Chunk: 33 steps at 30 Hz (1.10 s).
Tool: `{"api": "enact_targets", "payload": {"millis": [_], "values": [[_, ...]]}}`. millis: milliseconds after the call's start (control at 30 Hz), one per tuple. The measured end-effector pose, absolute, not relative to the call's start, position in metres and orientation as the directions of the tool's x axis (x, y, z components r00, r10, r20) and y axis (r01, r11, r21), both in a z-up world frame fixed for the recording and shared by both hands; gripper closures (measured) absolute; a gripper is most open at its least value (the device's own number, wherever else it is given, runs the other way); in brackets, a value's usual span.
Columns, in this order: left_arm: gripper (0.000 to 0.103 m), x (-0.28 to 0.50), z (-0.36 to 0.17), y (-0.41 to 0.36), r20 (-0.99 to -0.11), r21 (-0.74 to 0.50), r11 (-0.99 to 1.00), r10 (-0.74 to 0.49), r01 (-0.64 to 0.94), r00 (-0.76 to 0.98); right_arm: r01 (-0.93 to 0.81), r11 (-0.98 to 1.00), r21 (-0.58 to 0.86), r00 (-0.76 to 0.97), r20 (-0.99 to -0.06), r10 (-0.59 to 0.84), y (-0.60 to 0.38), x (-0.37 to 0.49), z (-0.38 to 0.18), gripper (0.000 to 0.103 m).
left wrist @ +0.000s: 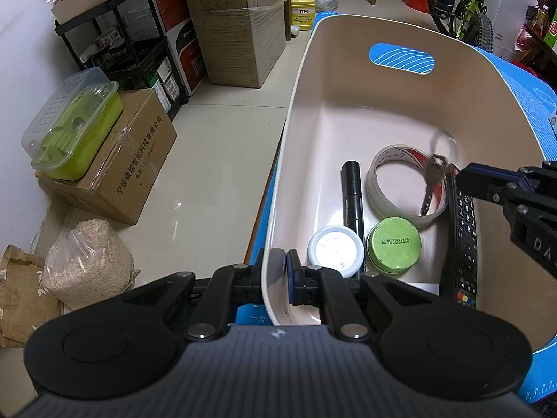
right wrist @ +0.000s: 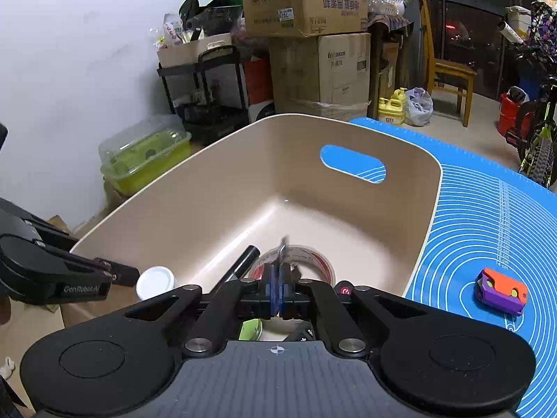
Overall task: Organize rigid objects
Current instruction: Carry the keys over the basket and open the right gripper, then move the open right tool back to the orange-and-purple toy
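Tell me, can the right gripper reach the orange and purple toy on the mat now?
Probably not yet. The right gripper is shut on a key over the bin. The toy lies uncovered on the mat, so the way looks free after the key is released.

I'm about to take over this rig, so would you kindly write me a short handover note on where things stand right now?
Left hand-held gripper: shut on the bin's near wall, steadying the beige bin.
Right hand-held gripper: shut on a key, held over the bin above the tape roll.
Already in the bin: black marker, white-lidded jar, green tin, remote control, tape roll.
Left: release the key into the bin, then fetch the orange-and-purple toy lying on the blue mat.
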State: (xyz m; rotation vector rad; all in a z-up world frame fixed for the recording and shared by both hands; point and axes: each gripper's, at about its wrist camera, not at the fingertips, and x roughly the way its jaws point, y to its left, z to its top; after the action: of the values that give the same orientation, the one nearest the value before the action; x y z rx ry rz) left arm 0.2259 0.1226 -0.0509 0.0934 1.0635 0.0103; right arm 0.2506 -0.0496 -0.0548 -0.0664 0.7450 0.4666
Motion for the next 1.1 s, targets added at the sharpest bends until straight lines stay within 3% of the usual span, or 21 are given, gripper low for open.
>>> {"api": "enact_targets", "payload": {"millis": [100,167,200,267,467,667,800,1100], "values": [[0.091,0.226,-0.051,0.123,-0.872,0.082,0.996,0.054,0.037,0.486,-0.438,0.895,0.084,0.642,-0.668,0.377,-0.047,0.249,-0.055,0.085],[0.091,0.226,-0.051,0.123,-0.872,0.081,0.996,0.053,0.037,0.486,-0.444,0.893,0.078,0.646,-0.663,0.379,-0.048,0.248,-0.053,0.066],[0.091,0.226,-0.051,0.123,-0.872,0.081,0.996,0.053,0.037,0.486,-0.448,0.890,0.079,0.650,-0.655,0.385,-0.050,0.247,-0.052,0.062],[0.091,0.226,-0.051,0.122,-0.872,0.081,0.996,0.053,0.037,0.486,-0.445,0.893,0.067,0.675,-0.631,0.383,-0.052,0.244,-0.046,0.039],[0.091,0.226,-0.051,0.123,-0.872,0.081,0.996,0.053,0.037,0.486,-0.388,0.920,0.059,0.764,-0.538,0.357,-0.077,0.240,-0.024,0.019],[0.091,0.226,-0.051,0.123,-0.872,0.081,0.996,0.053,0.036,0.486,-0.259,0.960,0.105,0.829,-0.487,0.277,-0.120,0.250,-0.015,0.008],[0.091,0.226,-0.051,0.122,-0.872,0.082,0.996,0.053,0.037,0.486,-0.143,0.976,0.163,0.845,-0.493,0.206,-0.152,0.261,-0.024,0.008],[0.091,0.226,-0.051,0.123,-0.872,0.081,0.996,0.052,0.038,0.486,0.008,0.993,0.118,0.840,-0.540,0.057,-0.198,0.283,-0.065,0.008]]}}
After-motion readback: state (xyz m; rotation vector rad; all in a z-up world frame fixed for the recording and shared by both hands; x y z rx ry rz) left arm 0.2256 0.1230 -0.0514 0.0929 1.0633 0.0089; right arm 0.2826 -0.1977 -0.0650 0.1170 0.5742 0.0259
